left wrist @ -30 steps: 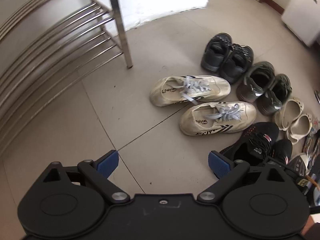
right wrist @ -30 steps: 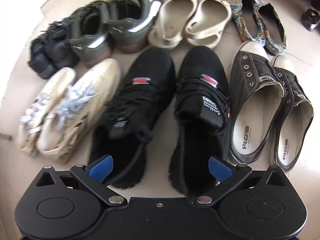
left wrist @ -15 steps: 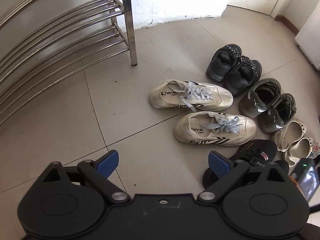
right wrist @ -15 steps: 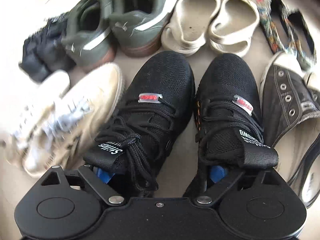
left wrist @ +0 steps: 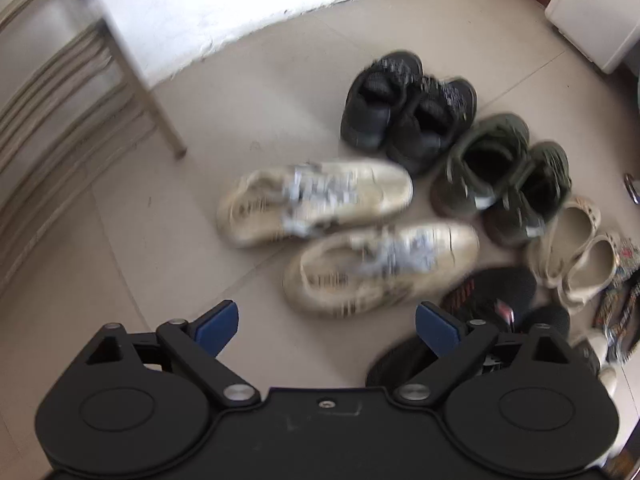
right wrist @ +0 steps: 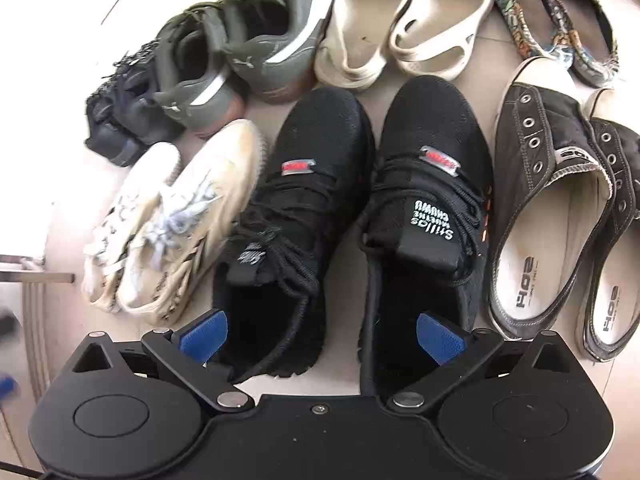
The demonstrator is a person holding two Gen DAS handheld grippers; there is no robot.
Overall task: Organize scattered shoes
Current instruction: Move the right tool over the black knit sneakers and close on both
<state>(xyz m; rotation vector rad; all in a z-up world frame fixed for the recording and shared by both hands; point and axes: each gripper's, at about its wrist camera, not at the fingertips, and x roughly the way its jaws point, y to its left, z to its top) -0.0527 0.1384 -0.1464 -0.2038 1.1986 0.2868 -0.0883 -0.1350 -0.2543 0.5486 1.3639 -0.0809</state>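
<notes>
A pair of black mesh sneakers stands toes away on the floor, right under my right gripper. Its jaws are opening. The left blue pad sits outside the left sneaker's heel and the right pad inside the right sneaker's mouth, so both heels lie between them without being pressed. My left gripper is open over bare tile, with nothing between its fingers. Just ahead of it lie two cream sneakers, blurred. The black sneakers show at its lower right.
Around the black pair: cream sneakers, green sneakers, beige clogs, patterned flats, grey slip-ons. Dark shoes sit farther back. A steel shoe rack stands left, a white wall behind, a white cabinet top right.
My left gripper has swung toward the shoes; the rack slid left in its view. My right gripper dipped onto the black sneakers with narrower jaws, then lifted back with jaws wide.
</notes>
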